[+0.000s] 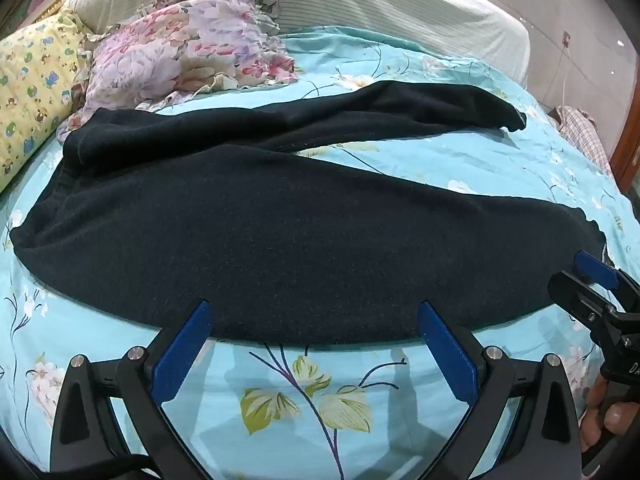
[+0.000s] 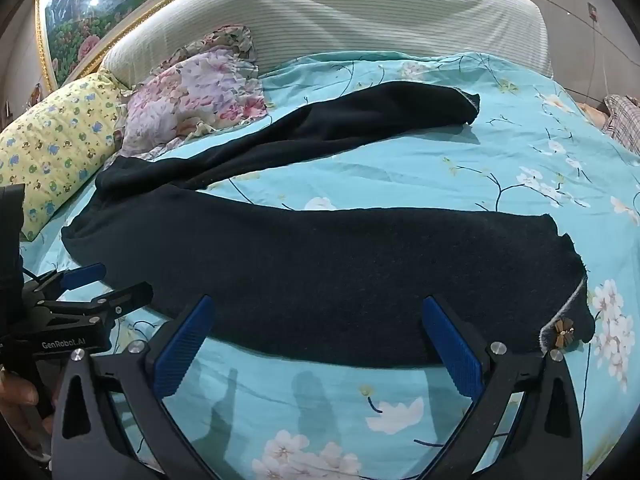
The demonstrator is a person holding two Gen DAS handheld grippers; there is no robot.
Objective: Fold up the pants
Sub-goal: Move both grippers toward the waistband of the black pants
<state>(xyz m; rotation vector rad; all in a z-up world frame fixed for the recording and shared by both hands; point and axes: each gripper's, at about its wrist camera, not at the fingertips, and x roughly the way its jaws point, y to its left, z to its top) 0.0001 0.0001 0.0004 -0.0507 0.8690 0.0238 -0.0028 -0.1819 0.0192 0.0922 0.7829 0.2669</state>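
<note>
A pair of dark navy, fuzzy knit pants (image 1: 280, 232) lies spread across a bed covered with a turquoise cotton sheet printed with white blossoms and green leaves (image 1: 320, 392). The waist end sits toward the pillows on the left, and the two legs run out to the right, splayed apart so a wedge of sheet shows between them. The nearer leg lies broad and fairly flat; the farther leg (image 2: 360, 120) is rumpled. On the hem of the nearer leg a small brown flower-shaped ornament (image 2: 562, 334) is fixed beside a pale strip of lining.

The left claw (image 1: 316, 322) hangs over the near edge of the nearer leg with its blue-padded fingers spread as wide as they go, holding nothing. The right claw (image 2: 318, 318) hangs the same way farther along that leg toward the hem, fully spread and empty. Each claw appears at the edge of the other's view, with part of a hand gripping its handle.

At the head of the bed stand a yellow pillow with small animal prints (image 2: 60, 148) and a ruffled pink and lilac floral pillow (image 1: 188, 48), the latter just beside the waist of the pants. Behind them rises a cream, ribbed upholstered headboard (image 2: 360, 12). A gilt-framed landscape painting with flowers (image 2: 76, 20) hangs on the wall. A checked cloth (image 2: 624, 120) lies beyond the bed's far right edge.
</note>
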